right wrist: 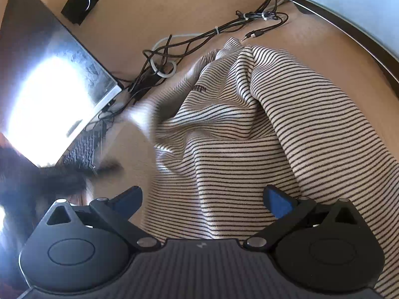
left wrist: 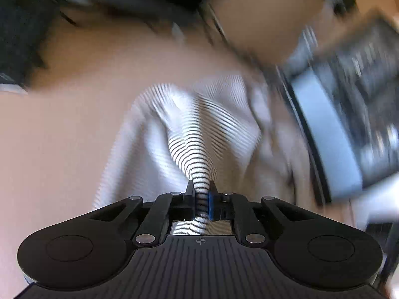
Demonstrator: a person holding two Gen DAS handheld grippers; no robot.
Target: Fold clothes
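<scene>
A white garment with thin black stripes point(right wrist: 237, 137) lies rumpled on a tan table point(right wrist: 154, 12). In the left wrist view my left gripper point(left wrist: 201, 194) is shut on a bunched fold of the striped garment point(left wrist: 197, 134) and the cloth stretches away from the jaws; this view is motion-blurred. In the right wrist view my right gripper point(right wrist: 204, 199) is open wide just above the garment's near part, one blue-padded finger point(right wrist: 278, 203) over the cloth and the other point(right wrist: 128, 199) over bare table. It holds nothing.
A bundle of black and white cables point(right wrist: 204, 39) lies on the table behind the garment. A shiny monitor point(right wrist: 49, 79) and a keyboard point(right wrist: 82, 149) stand at the left. A black speaker point(right wrist: 84, 0) is at the far left. A grey edge point(right wrist: 349, 12) runs along the right.
</scene>
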